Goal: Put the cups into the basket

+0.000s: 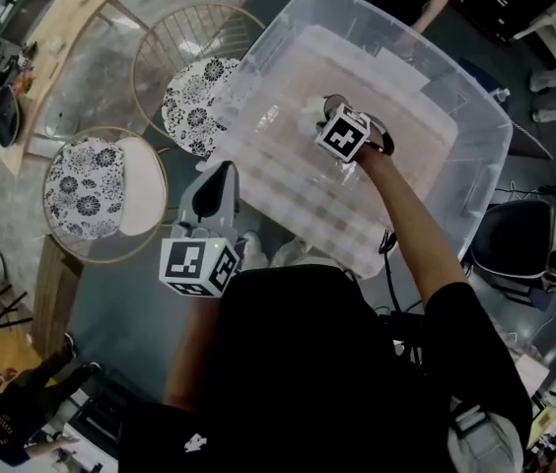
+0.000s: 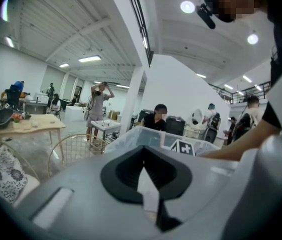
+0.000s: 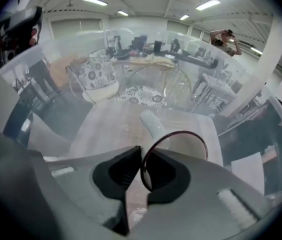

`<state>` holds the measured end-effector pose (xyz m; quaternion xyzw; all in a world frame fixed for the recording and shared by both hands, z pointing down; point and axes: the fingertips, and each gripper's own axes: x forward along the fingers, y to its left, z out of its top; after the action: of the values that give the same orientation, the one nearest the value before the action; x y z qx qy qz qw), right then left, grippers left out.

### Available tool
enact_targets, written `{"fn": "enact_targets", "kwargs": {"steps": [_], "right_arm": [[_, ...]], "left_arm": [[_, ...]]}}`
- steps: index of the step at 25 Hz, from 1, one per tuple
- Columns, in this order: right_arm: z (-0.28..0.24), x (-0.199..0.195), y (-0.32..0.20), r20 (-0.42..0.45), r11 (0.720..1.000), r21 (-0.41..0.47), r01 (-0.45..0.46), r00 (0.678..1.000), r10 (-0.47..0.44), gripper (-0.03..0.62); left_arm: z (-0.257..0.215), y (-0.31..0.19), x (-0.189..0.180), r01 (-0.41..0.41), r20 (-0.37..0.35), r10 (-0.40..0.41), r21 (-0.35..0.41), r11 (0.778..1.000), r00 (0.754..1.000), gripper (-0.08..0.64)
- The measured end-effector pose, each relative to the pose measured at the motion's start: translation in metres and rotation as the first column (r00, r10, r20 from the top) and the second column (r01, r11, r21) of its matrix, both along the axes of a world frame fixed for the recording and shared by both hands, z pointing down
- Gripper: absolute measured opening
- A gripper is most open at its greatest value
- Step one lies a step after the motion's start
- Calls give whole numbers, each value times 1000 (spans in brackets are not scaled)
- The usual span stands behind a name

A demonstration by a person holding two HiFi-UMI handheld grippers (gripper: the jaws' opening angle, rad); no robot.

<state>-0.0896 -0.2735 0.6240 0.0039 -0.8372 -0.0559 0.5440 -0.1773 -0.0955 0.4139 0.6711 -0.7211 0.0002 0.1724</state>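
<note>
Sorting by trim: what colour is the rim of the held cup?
Dark red cup rim, clearest in right gripper view.

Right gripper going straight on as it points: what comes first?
Likely the floor of the clear bin; the right gripper, shut on a cup by its rim, points steeply down into it.

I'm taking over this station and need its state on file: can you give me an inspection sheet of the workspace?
Surface: clear plastic bin, pale boards showing through its floor.
Job's things: one white cup with dark rim, inside the bin.
Clutter: nothing seen.
Grippers: right gripper shut on the cup's rim; left gripper shut, empty, outside the bin.
Cables: black cable beside the right forearm.
Surroundings: two wire chairs with floral cushions, wooden table, people nearby.
</note>
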Motion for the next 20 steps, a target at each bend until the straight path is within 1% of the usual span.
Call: {"fn": "enact_targets", "kwargs": {"steps": [4,8,14,20], "right_arm": [[35,6,6,-83,998,-4,57,995,-57,39],[65,21,9,-175,993,5,120,978,-117,40],[90,30,13,-241,985,14,175,956,-166,41],[104,28,17,-267,981,3,196,945,-188,41]], "left_arm": [[3,2,-1,13,9,-13,-12,1000,1000,8],[0,4,-4,27,21,-26,-20,999,999,8],[5,12,-5,46,28,-45,-41,998,999,8],[4,12,-2,49,34,-48,-46,998,998,8]]}}
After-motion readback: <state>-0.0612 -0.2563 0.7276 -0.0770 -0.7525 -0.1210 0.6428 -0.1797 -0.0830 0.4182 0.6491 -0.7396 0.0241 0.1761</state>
